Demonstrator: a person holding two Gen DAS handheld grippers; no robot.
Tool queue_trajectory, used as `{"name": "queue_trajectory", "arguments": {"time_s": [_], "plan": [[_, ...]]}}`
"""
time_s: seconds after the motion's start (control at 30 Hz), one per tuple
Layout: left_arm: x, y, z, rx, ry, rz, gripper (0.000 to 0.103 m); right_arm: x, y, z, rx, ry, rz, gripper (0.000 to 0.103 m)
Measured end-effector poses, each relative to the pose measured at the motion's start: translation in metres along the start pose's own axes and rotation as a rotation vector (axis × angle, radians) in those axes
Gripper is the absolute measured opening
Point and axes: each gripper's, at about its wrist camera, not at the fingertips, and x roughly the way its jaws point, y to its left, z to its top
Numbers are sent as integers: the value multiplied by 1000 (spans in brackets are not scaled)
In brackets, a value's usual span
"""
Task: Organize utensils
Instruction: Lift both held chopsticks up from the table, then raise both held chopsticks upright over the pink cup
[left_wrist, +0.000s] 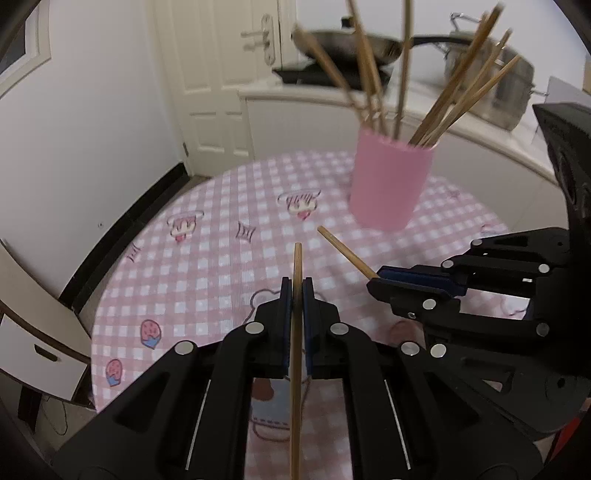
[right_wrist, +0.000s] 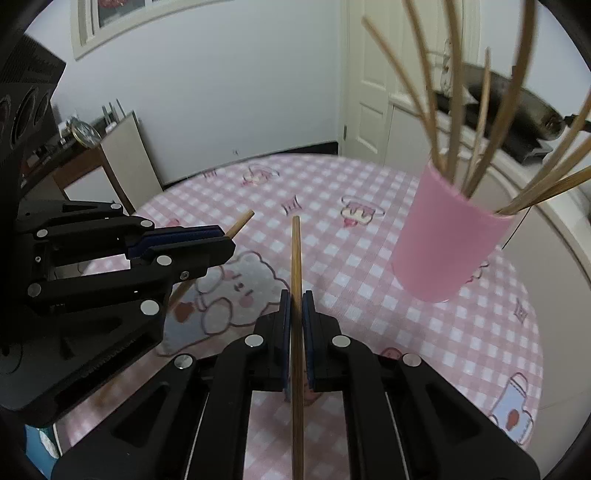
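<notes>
Both cams are fisheyes riding right on the grippers, looking forward along the fingers and tilted down at the desk (left_wrist: 207, 280), pretty close up. The left wrist view has its own left gripper (left_wrist: 297, 291) filling the bottom centre, with the right gripper (left_wrist: 375, 278) poking in from the right edge. The right wrist view is the mirror deal: own gripper at bottom centre, the left one coming in from the left edge. Both share the checked desk top, the pink cup (left_wrist: 389, 181) of chopsticks in the upper right, and the white door (left_wrist: 218, 81) behind it.
</notes>
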Motion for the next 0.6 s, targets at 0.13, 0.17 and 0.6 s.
{"name": "queue_trajectory", "arguments": {"time_s": [0.13, 0.17, 0.6], "plan": [[-33, -7, 6, 0, -65, -5, 6, -32, 2, 3, 3, -61, 6, 5], [-40, -9, 8, 0, -81, -5, 6, -39, 2, 3, 7, -74, 10, 5], [-136, -36, 11, -28, -311, -49, 6, -141, 2, -4, 21, -308, -34, 5]]}}
